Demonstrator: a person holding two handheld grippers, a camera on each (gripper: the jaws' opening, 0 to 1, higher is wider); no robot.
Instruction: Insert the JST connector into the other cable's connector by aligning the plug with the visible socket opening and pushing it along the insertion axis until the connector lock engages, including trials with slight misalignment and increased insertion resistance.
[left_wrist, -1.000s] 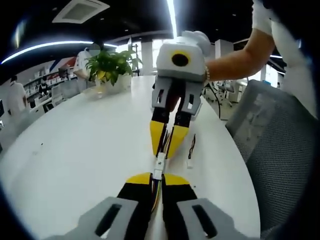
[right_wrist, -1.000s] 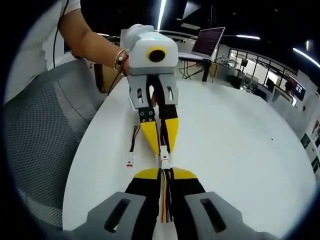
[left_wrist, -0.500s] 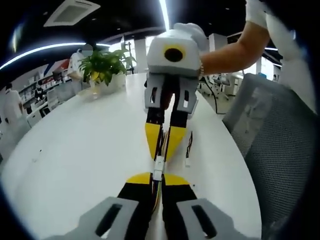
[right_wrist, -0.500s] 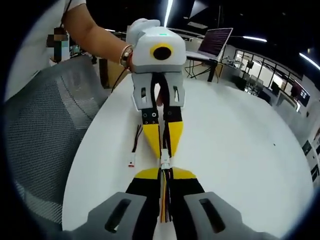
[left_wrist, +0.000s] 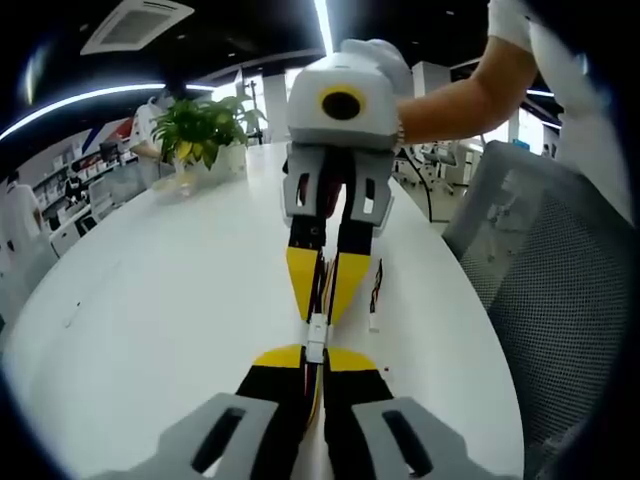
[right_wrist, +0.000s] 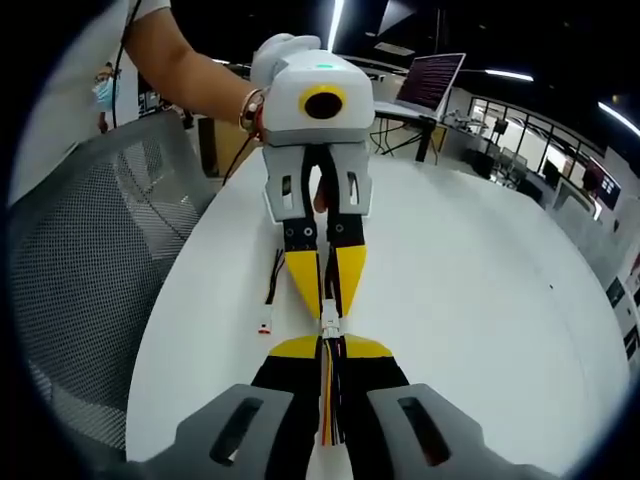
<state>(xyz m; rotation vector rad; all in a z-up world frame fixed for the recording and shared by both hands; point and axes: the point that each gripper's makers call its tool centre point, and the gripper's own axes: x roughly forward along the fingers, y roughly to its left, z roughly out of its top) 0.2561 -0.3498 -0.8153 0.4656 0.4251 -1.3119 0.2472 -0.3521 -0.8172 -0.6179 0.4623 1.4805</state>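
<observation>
My left tongs (left_wrist: 316, 362) are clamped narrow on one cable, its white plug (left_wrist: 316, 336) poking out just past the yellow tips. My right tongs (right_wrist: 328, 352) are clamped the same way on the other cable, whose coloured wires run back between the jaws, with its white socket (right_wrist: 329, 322) at the tip. The two tongs face each other nose to nose above the white desk (right_wrist: 470, 280), and the two housings meet in the gap between the tips. I cannot tell whether the lock has caught; the seam is too small to read.

I judge I am in the push. To do it well I should keep both tongs on one straight line, so the force runs along the plug and not across it. If it resists, a slight wiggle to settle the alignment beats pushing harder, since a skewed plug could bend pins or slip in my grip. I should press until the housings close flush.

A spare cable (right_wrist: 270, 290) lies on the desk near the mesh chair (right_wrist: 90, 270), well out of the way.
</observation>
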